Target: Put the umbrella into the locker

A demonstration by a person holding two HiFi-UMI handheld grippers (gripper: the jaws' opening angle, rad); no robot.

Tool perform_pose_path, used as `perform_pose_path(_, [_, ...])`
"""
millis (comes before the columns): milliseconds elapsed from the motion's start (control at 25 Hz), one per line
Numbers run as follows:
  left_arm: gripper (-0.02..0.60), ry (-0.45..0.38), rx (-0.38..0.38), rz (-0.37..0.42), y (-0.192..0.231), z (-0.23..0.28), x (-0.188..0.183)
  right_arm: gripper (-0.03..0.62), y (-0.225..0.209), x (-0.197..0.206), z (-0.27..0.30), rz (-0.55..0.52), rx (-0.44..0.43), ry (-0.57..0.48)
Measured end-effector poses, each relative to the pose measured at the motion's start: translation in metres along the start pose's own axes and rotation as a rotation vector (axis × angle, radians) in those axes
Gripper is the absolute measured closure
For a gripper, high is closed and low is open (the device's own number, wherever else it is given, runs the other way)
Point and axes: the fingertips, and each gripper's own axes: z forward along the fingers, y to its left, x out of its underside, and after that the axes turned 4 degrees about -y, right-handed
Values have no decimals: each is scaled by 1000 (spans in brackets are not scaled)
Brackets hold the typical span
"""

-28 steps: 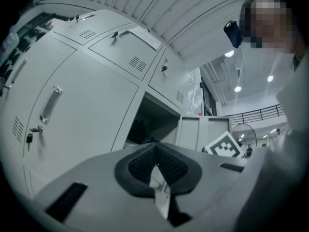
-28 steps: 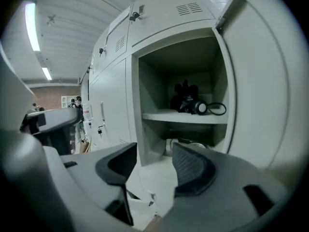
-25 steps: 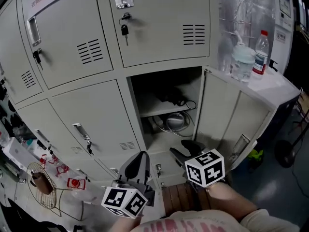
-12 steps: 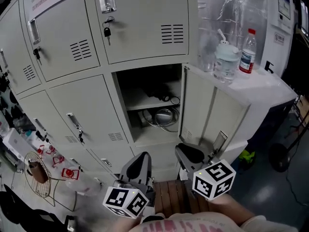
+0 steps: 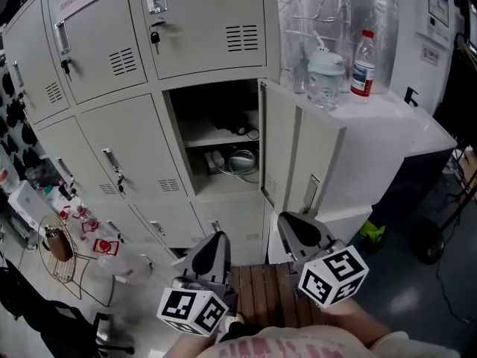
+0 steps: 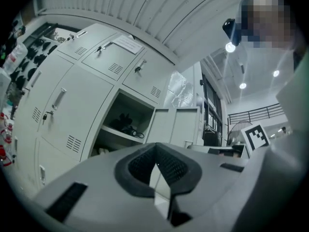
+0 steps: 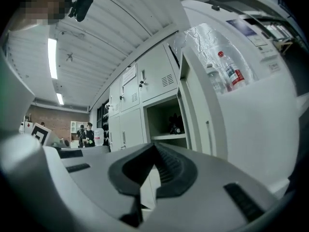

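Note:
The open locker (image 5: 195, 171) stands in the middle of the grey bank, its door (image 5: 279, 151) swung out to the right. A black bundle (image 5: 232, 130), possibly the umbrella, lies on its upper shelf, also seen in the left gripper view (image 6: 125, 128) and the right gripper view (image 7: 175, 124). Coiled cables (image 5: 240, 160) lie below the shelf. My left gripper (image 5: 214, 248) is shut and empty, well short of the locker. My right gripper (image 5: 298, 230) has just been closing and is shut with nothing between its jaws.
A white cabinet (image 5: 387, 125) right of the door carries a red-capped bottle (image 5: 363, 64) and a clear jug (image 5: 325, 69). Wooden slats (image 5: 261, 293) lie underfoot. A wire basket (image 5: 63, 256) and a bag sit on the floor at left. People (image 7: 86, 134) stand far off.
Both grippers have drawn back from the open locker, which now looks smaller and farther. The right jaws, open one second ago, have closed on nothing.

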Motion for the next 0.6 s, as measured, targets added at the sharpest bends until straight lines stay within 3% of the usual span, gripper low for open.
perform_pose_path(600, [580,-9,-20,2,-62,-62,15,595,12,26,-82,-19,-6,78])
